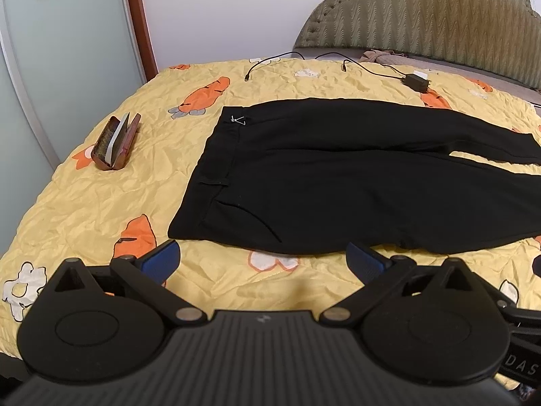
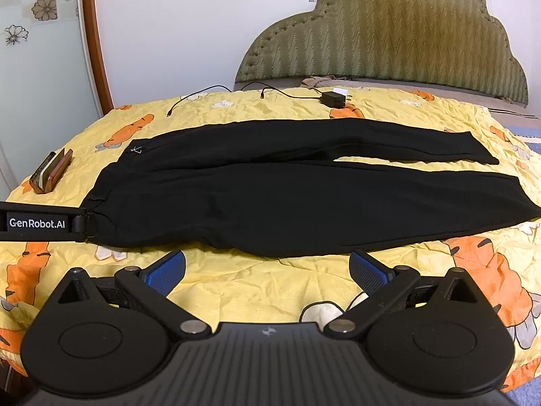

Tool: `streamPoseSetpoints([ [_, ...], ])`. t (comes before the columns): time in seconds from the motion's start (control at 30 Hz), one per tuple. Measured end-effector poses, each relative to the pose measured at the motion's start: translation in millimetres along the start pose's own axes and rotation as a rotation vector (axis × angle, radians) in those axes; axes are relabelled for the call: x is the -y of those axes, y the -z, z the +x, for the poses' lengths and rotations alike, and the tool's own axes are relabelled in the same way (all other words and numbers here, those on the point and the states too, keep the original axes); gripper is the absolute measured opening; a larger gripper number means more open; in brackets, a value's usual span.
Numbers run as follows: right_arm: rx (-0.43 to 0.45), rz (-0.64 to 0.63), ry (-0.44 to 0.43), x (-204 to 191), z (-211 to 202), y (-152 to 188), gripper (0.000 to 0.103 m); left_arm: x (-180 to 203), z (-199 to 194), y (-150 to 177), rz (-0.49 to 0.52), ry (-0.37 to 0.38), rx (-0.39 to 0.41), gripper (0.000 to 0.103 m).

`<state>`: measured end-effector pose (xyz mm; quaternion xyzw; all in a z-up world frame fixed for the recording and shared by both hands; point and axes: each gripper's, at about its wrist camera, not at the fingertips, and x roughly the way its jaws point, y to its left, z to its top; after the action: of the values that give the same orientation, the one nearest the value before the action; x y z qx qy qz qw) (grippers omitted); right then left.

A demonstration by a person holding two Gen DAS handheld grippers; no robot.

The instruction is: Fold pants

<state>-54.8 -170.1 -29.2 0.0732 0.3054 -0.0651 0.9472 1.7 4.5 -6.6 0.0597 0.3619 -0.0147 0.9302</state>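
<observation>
Black pants [image 1: 338, 176] lie flat on the yellow carrot-print quilt [image 1: 101, 203], waistband to the left and both legs running right. They also show in the right wrist view [image 2: 287, 196], full length, with the leg ends at the right. My left gripper [image 1: 263, 260] is open and empty, just short of the pants' near edge by the waist. My right gripper [image 2: 267, 267] is open and empty, just short of the near leg's edge. The left gripper's body [image 2: 44, 223] shows at the waistband in the right wrist view.
An open brown glasses case [image 1: 116, 143] lies left of the waistband. A black charger with cables [image 1: 416, 83] lies behind the pants. A padded headboard [image 2: 382, 40] stands at the far side. A wardrobe door [image 1: 50, 67] is at the left.
</observation>
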Motion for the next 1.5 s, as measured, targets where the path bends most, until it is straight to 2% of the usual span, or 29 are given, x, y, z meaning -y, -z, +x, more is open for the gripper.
streamPoseSetpoints([
  [0.6,0.000,-0.025,-0.005,-6,4,-6,0.103,-7,7,-2,-0.004,0.003,-0.005,0.103],
  [0.7,0.019,-0.052,-0.029,-8,4,-11,0.103,-10,9,-5,-0.001,0.000,0.001,0.103],
  [0.97,0.111,-0.203,-0.094,-19,19,-47,0.103,-19,34,-27,-0.005,-0.025,-0.014,0.103],
  [1.17,0.187,-0.262,-0.155,-28,38,-83,0.103,-32,53,-55,0.010,-0.043,0.002,0.103],
  [1.23,0.276,-0.286,-0.173,-30,40,-96,0.103,-42,62,-69,0.020,-0.052,0.018,0.103],
  [1.33,0.432,-0.400,-0.234,-30,52,-114,0.103,-61,78,-92,0.006,-0.050,0.026,0.103],
  [1.43,0.406,-0.549,-0.332,-38,83,-137,0.103,-82,99,-115,-0.005,-0.037,0.024,0.103],
  [1.5,0.356,-0.611,-0.378,-44,112,-153,0.103,-89,115,-127,0.008,-0.074,0.019,0.103],
])
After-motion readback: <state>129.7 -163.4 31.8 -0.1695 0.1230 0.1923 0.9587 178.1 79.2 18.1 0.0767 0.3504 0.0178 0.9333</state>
